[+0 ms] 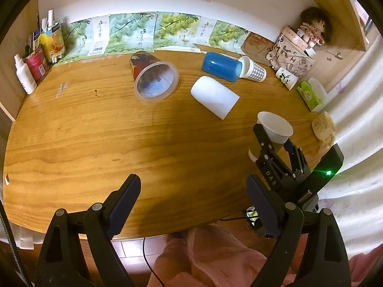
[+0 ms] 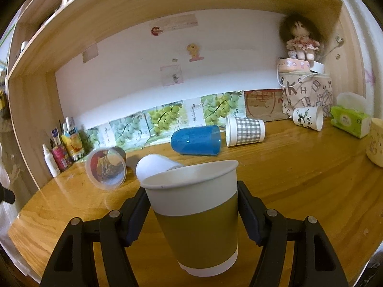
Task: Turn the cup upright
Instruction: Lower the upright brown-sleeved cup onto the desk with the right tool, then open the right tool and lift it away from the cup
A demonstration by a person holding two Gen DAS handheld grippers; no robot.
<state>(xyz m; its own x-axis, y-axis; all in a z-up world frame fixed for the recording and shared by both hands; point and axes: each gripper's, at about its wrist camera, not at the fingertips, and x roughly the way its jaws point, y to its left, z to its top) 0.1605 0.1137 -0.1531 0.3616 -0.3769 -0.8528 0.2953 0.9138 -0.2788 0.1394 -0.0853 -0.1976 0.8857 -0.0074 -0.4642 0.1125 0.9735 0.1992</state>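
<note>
Your right gripper (image 2: 194,217) is clamped on the olive-banded paper cup (image 2: 195,215), one pad on each side of the wall at mid-height, so the rim stays clear and the cup can't pivot. The cup is mouth-up, tilted slightly, at the near right part of the table (image 1: 95,131); I can't tell from either view whether its base is touching the wood or just above it. Looks like the flip itself is basically done and what's left is a flat set-down and release. Your left gripper (image 1: 191,205) is wide open with nothing between the fingers, parked over the near edge of the table, well apart from the cup, so it stays out of the way. Other cups lie on their sides further back: clear printed cup (image 1: 154,77), white cup (image 1: 214,96), blue cup (image 1: 221,65), checked cup (image 1: 253,68). White cup is the closest, right behind yours, so watch it when you back out.
</note>
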